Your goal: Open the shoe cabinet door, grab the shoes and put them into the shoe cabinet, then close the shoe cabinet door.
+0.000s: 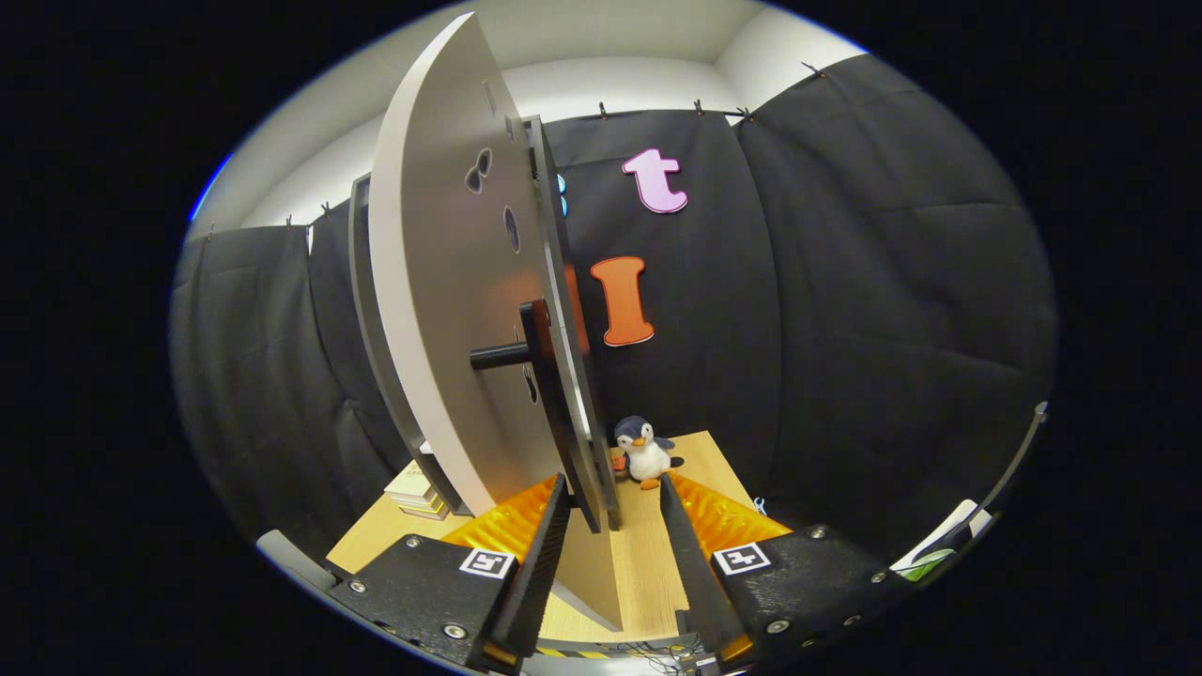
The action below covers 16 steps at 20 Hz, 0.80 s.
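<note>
The pale shoe cabinet door [451, 310] stands swung out toward me, seen almost edge-on. A long black handle [549, 376] runs down its free edge on a short black standoff. My gripper [612, 483] is open. The handle's lower end and the door's edge lie between the fingers, close to the left finger [549, 526] and apart from the right finger [681, 535]. Behind the door, the grey edge of the cabinet body [362, 282] shows.
A small plush penguin [643, 451] sits on the wooden tabletop [648, 563] just beyond the fingertips. A low stack of books [413, 493] lies left of the door's foot. Black cloth walls close in behind and on both sides.
</note>
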Motion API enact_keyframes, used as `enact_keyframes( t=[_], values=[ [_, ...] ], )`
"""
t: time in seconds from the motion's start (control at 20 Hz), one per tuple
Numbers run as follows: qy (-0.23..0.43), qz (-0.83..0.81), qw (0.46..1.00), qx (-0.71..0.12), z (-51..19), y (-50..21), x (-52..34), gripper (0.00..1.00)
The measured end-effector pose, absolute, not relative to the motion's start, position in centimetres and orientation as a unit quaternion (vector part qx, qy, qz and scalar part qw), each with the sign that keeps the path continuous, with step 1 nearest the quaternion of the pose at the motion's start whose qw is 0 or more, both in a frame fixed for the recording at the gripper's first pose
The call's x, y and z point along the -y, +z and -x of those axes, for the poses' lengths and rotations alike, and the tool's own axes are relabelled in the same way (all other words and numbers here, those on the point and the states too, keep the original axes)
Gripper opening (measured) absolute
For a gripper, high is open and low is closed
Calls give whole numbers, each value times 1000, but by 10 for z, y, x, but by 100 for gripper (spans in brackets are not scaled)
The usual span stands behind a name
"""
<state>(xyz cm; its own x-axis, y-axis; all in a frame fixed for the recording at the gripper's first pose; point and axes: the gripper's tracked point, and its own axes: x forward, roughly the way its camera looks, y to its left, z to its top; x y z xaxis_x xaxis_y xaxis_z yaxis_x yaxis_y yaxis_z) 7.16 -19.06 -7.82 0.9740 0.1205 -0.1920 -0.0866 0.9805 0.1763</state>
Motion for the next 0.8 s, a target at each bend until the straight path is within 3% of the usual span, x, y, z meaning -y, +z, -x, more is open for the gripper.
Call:
enact_keyframes(
  t=[0.8],
  values=[
    [158, -63, 982, -81, -66, -79, 129, 65]
  ],
)
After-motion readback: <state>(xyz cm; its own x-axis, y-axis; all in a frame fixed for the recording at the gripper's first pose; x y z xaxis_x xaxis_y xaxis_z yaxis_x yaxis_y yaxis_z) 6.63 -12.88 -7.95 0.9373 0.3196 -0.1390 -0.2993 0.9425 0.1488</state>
